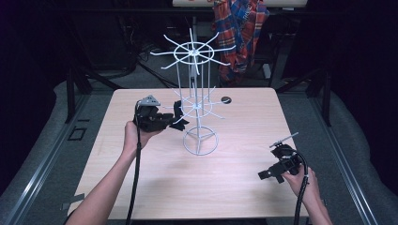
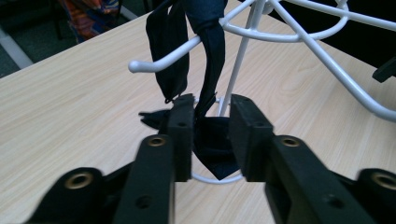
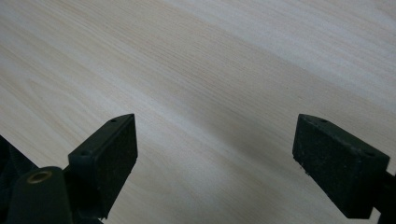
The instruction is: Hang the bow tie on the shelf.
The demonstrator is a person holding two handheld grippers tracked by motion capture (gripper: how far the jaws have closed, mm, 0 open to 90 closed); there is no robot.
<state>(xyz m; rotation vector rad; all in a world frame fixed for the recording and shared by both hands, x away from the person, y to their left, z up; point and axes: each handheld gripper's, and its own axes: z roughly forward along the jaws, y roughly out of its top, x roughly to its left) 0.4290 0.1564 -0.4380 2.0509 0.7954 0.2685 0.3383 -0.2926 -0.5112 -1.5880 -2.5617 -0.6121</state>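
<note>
A white wire rack (image 1: 193,51) with two tiers of hooks stands on the middle of the wooden table (image 1: 225,187). A black cloth item (image 1: 179,112) hangs from a lower-tier hook (image 2: 163,59) on the rack's left side. In the left gripper view the cloth (image 2: 214,51) drapes over that hook in two strands. Its lower end hangs in the gap between my jaws. My left gripper (image 1: 171,118) (image 2: 211,105) is at the cloth with its jaws a little apart. Far from the rack, my right gripper (image 1: 271,176) (image 3: 215,126) hovers wide open over bare wood at the front right.
The rack's round base ring (image 1: 200,141) rests on the table just right of my left hand. A small dark round spot (image 1: 226,100) lies behind the rack. A plaid cloth (image 1: 241,28) hangs beyond the table's far edge, among dark stands.
</note>
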